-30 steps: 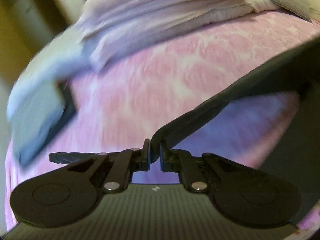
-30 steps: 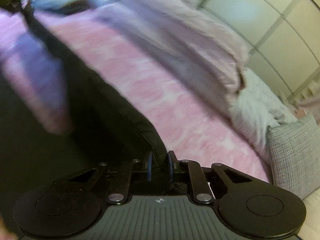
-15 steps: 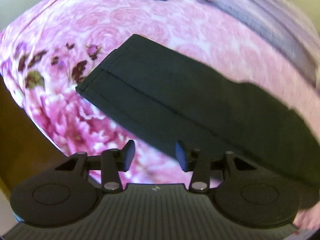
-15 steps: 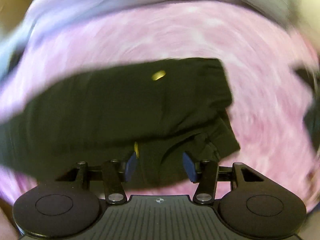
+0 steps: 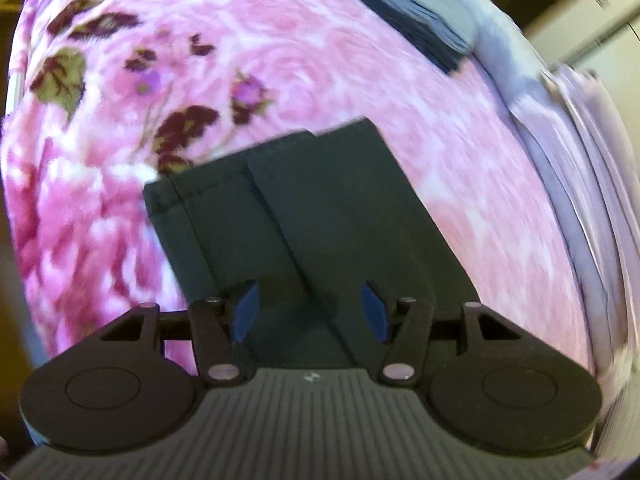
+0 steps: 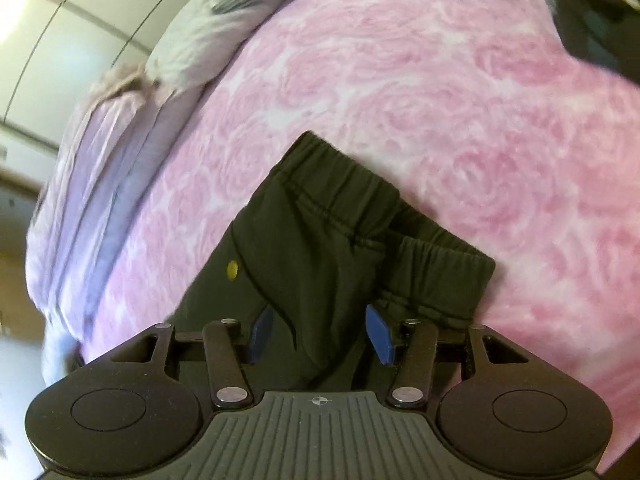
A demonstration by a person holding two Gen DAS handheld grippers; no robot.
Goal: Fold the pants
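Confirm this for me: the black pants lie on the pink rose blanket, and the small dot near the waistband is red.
One detail is wrong: the dot is yellow, not red, as the right wrist view shows. The rest stands: the black pants lie on the pink rose blanket, and the dot sits on the fabric near the waistband.

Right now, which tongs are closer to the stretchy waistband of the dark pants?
Right. The right tongs hang over the pants just below the waistband; the left tongs are over the leg hems, their jaws opening.
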